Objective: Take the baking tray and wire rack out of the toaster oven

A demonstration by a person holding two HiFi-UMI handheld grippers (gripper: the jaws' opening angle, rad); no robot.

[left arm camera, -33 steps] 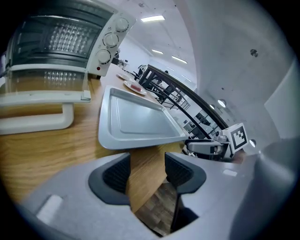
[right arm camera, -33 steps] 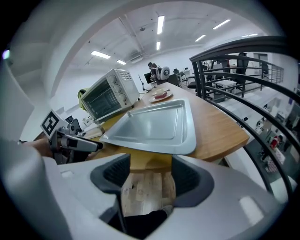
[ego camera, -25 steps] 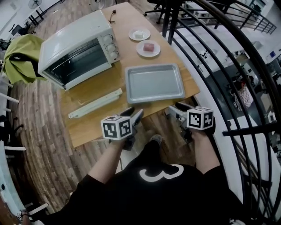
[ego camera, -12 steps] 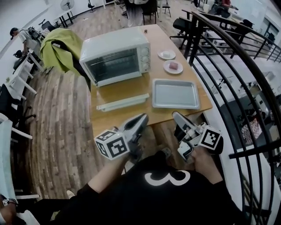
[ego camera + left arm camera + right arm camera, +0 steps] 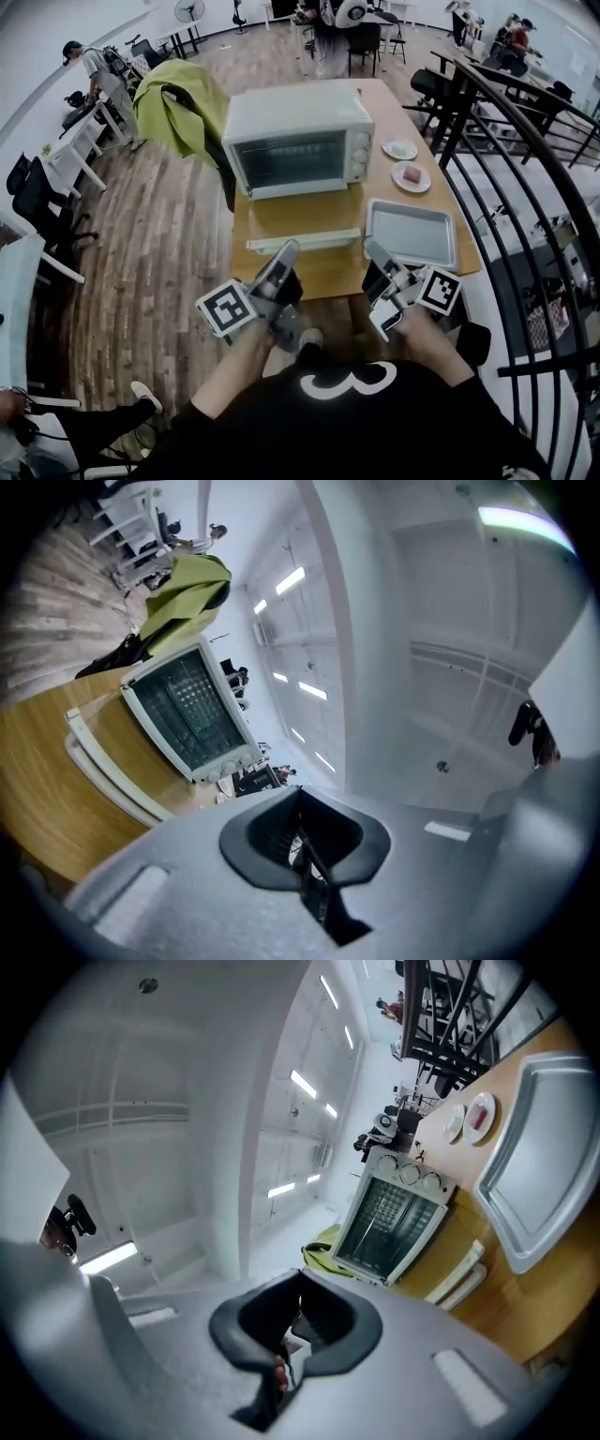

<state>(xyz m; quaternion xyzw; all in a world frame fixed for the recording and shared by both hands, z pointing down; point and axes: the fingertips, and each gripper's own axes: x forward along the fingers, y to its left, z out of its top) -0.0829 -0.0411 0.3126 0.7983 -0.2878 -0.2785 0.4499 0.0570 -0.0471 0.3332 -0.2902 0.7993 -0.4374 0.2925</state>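
Left gripper point(image 5: 288, 250): jaws clenched, pads together, nothing between them. Right gripper point(image 5: 372, 249): likewise closed and empty. Both are held by the near edge of the wooden table point(image 5: 281, 214), touching nothing.

Baking tray point(image 5: 412, 233): shallow grey metal rectangle with rounded corners, lying flat on the table, right of and nearer than the toaster oven point(image 5: 298, 141).

Oven: pale, boxy, glass door shut, knobs down its right side. A long narrow pale strip point(image 5: 302, 241) lies just in front of the door. Two small round plates point(image 5: 401, 150) sit beyond the tray.
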